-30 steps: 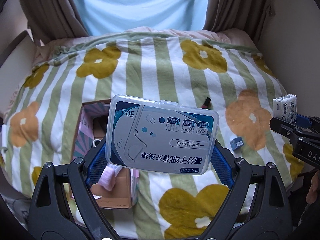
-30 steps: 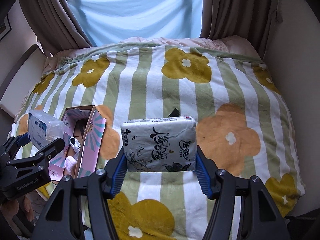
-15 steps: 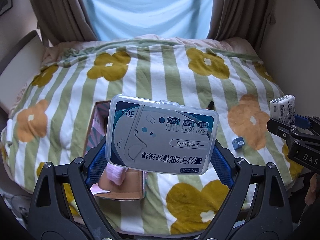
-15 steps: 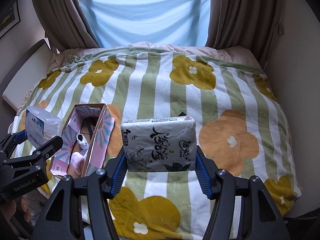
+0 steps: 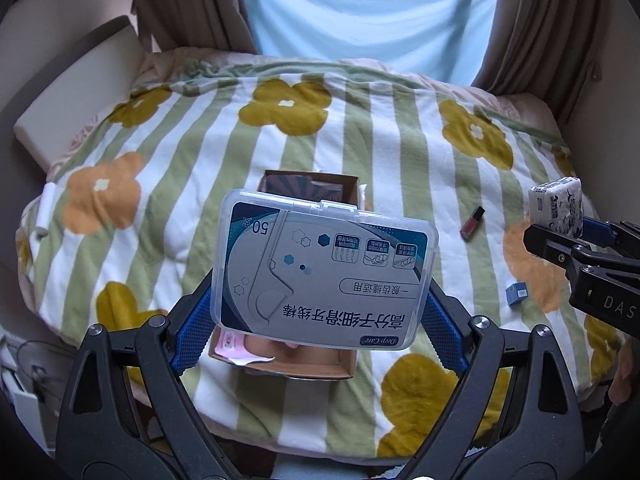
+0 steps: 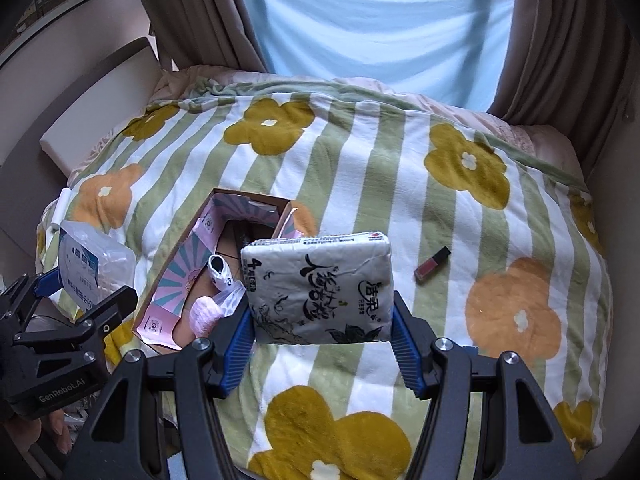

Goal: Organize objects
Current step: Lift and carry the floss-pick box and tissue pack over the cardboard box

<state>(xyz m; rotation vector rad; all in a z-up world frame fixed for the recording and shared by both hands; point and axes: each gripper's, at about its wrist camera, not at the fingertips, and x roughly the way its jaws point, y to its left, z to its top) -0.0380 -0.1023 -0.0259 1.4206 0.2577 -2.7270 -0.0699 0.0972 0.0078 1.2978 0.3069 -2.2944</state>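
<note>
My left gripper (image 5: 316, 312) is shut on a clear plastic floss-pick box (image 5: 324, 268) with a blue and grey label, held above the bed. Behind and below it lies an open cardboard box (image 5: 312, 184), mostly hidden in the left wrist view. My right gripper (image 6: 322, 332) is shut on a white tissue pack (image 6: 320, 284) with black script. In the right wrist view the cardboard box (image 6: 180, 276) has a pink patterned lining and holds a small white item (image 6: 220, 272) and a pink soft item (image 6: 206, 314). The left gripper (image 6: 76, 300) shows at the left edge there.
A striped blanket with yellow and orange flowers (image 6: 360, 168) covers the bed. A red lipstick tube (image 5: 472, 222) (image 6: 432, 264) lies right of the cardboard box, and a small blue box (image 5: 516, 293) lies nearer. Curtains and a window stand beyond; walls close in on both sides.
Both grippers have pulled back and shifted, so more of the bed shows and the cardboard box sits closer to centre. Each still holds its item.
</note>
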